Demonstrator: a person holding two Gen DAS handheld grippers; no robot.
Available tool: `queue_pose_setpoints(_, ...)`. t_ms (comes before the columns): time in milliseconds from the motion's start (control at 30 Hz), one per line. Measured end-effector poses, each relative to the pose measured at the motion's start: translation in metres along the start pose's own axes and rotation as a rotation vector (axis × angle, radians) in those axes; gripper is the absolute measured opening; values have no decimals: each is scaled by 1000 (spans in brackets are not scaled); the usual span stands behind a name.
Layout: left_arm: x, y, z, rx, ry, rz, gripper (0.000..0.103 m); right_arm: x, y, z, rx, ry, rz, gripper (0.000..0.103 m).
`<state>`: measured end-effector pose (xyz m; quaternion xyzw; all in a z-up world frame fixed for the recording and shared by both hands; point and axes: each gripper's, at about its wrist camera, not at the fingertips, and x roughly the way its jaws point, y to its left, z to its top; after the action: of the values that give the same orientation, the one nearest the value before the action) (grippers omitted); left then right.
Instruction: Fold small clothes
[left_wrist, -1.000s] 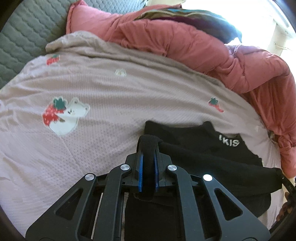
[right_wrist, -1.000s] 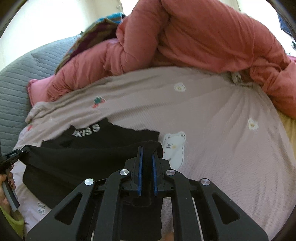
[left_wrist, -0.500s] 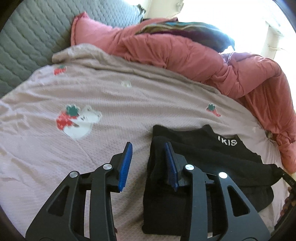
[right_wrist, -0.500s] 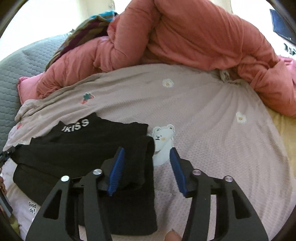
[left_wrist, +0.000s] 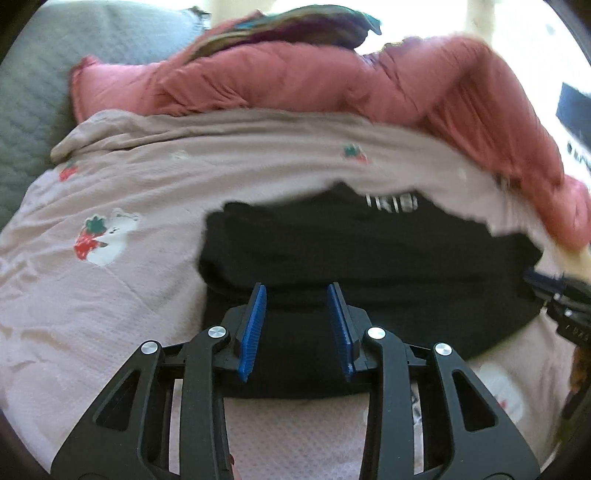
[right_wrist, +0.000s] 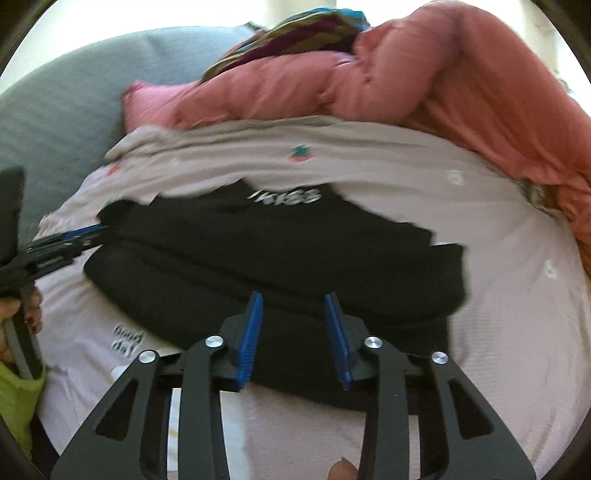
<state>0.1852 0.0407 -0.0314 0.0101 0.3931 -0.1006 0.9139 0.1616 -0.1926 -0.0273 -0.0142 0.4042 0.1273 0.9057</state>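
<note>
A small black garment (left_wrist: 369, 258) with white lettering lies folded on the pale pink printed bedsheet (left_wrist: 147, 192). It also shows in the right wrist view (right_wrist: 280, 258). My left gripper (left_wrist: 297, 290) is open and empty, its blue pads over the garment's near edge. My right gripper (right_wrist: 293, 297) is open and empty, also over the near edge. The right gripper's tips show at the right edge of the left wrist view (left_wrist: 554, 291), and the left gripper shows at the left of the right wrist view (right_wrist: 62, 240).
A bulky salmon-pink quilt (left_wrist: 332, 81) lies bunched along the far side of the bed, with a dark striped cloth (left_wrist: 295, 29) on top. A grey quilted headboard (left_wrist: 29, 92) stands at the left. The sheet (right_wrist: 517, 295) lies bare to the right.
Both grippers were shut on the black garment's folded edge, then opened and let it go. Both have since swung toward the garment's middle and now hover over its near edge.
</note>
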Motion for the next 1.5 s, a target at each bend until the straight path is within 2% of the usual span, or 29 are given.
queue_pose_setpoints(100,12,-8,-7,25,34,-1,25,12,15,-5,-39,37,16,31)
queue_pose_setpoints(233,23,-12,-12,57,52,32,25,31,20,-13,-48,90,-10,28)
queue_pose_setpoints(433,33,-17,-8,118,42,76,28,46,25,-4,-92,59,-39,28)
queue_pose_setpoints(600,43,-17,3,123,46,81,28,60,20,8,-97,50,-52,28)
queue_pose_setpoints(867,65,-12,32,51,64,57,28,79,9,35,-90,40,-91,28)
queue_pose_setpoints(967,71,-5,43,-15,55,34,29,84,0,47,-51,38,-91,28)
queue_pose_setpoints(1033,71,4,51,-92,44,-14,29,85,-9,57,-30,24,-115,29)
queue_pose_setpoints(1133,65,17,57,-149,-9,-45,34,89,-23,69,6,19,-137,30)
queue_pose_setpoints(1267,52,40,57,-194,-61,-15,40,84,-48,80,68,-20,-200,30)
queue_pose_setpoints(1367,52,61,53,-230,-41,10,43,74,-72,78,156,-51,-219,38)
queue_pose_setpoints(1500,53,80,50,-266,-17,23,46,63,-103,66,227,-50,-268,47)
